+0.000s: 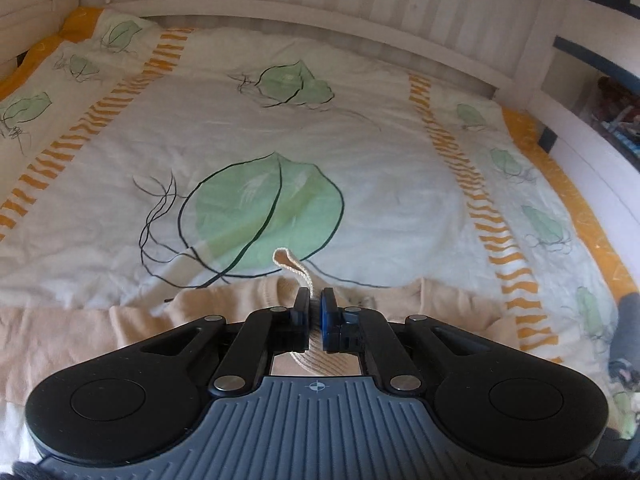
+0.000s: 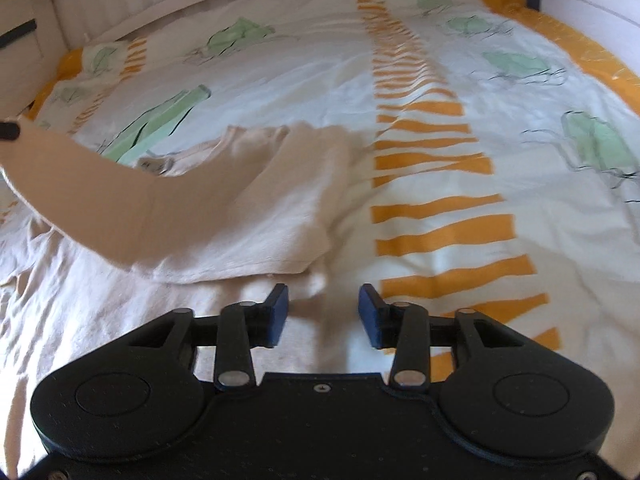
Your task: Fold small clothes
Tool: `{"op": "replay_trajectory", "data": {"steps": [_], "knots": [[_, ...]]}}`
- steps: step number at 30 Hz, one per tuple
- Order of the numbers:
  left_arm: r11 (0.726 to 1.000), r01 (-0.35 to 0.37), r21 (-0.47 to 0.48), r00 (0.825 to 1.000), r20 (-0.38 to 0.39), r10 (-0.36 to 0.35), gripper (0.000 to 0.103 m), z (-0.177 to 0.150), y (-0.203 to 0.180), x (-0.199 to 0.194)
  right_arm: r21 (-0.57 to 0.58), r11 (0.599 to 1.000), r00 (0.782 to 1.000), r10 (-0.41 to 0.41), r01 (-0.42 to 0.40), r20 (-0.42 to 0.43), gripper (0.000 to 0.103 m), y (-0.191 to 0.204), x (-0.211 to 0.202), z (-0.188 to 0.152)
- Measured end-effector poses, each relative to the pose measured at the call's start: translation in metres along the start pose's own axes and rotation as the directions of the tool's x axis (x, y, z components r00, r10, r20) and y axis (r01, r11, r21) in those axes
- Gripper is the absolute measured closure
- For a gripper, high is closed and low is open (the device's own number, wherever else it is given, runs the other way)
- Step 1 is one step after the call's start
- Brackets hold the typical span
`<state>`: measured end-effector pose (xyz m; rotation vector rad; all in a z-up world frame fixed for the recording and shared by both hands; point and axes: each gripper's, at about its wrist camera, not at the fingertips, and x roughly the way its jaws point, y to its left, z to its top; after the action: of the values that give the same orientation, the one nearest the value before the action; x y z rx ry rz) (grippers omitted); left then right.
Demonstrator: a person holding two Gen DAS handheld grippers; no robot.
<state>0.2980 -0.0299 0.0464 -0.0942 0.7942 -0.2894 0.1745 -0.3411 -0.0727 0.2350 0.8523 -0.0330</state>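
L wrist view: left gripper [image 1: 315, 307] is clamped on a ribbed cuff [image 1: 294, 270] of the beige top [image 1: 140, 320], lifting it over the duvet [image 1: 360, 152].

R wrist view: sleeve [image 2: 80, 196] is stretched off to the left, body [image 2: 248, 216] bunched near the bed's middle. Right gripper [image 2: 323, 312] is half open w/ nothing in it, hem just ahead. Looks like early folding; most is left.
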Motion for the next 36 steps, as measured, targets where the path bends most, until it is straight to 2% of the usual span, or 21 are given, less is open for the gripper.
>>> {"op": "replay_trajectory", "data": {"steps": [2,7,12,17,20,23,27,31,33,35,36], "knots": [[1.000,0.013,-0.013,1.000,0.016,-0.012,0.098,0.005,0.001,-0.005,-0.016,1.000,1.000,-0.007,0.007,-0.002,0.044,0.005,0.005,0.002],[0.999,0.015,-0.037,0.998,0.061,-0.012,0.098,0.019,0.010,-0.017,-0.024,1.000,1.000,-0.002,0.002,0.000,0.044,0.013,0.018,0.008],[0.999,-0.005,-0.042,0.999,0.052,0.007,0.098,0.021,0.019,-0.014,0.016,1.000,1.000,-0.021,0.021,0.012,0.045,0.007,0.028,0.013],[0.999,-0.012,-0.045,1.000,-0.004,0.012,0.098,0.011,0.029,0.002,0.111,0.990,0.995,-0.091,0.086,0.034,0.047,-0.017,0.020,0.010],[0.998,-0.037,-0.040,0.999,-0.041,0.036,0.097,-0.001,0.036,0.015,0.185,0.982,0.998,-0.054,0.047,0.032,0.048,-0.032,0.017,0.008],[0.997,-0.060,-0.045,0.993,-0.102,0.055,0.097,-0.015,0.046,0.030,0.178,0.983,0.998,-0.056,0.050,0.030,0.048,-0.032,0.016,0.008],[0.992,-0.122,-0.022,0.978,-0.172,0.116,0.096,-0.040,0.059,0.046,0.140,0.987,0.996,-0.088,0.083,0.030,0.048,-0.025,0.014,0.004],[0.972,-0.227,0.065,0.945,-0.228,0.236,0.091,-0.065,0.071,0.063,0.127,0.986,0.993,-0.113,0.109,0.028,0.048,-0.024,0.009,0.000],[0.955,-0.277,0.102,0.926,-0.238,0.294,0.079,-0.075,0.076,0.067,0.130,0.984,0.992,-0.123,0.119,0.026,0.048,-0.026,0.006,-0.001],[0.939,-0.314,0.138,0.913,-0.228,0.338,0.076,-0.082,0.082,0.065,0.135,0.982,0.991,-0.134,0.129,0.024,0.048,-0.027,0.003,-0.004],[0.935,-0.320,0.156,0.910,-0.226,0.349,0.071,-0.084,0.084,0.064,0.132,0.982,0.990,-0.140,0.136,0.023,0.048,-0.028,0.002,-0.005]]}}
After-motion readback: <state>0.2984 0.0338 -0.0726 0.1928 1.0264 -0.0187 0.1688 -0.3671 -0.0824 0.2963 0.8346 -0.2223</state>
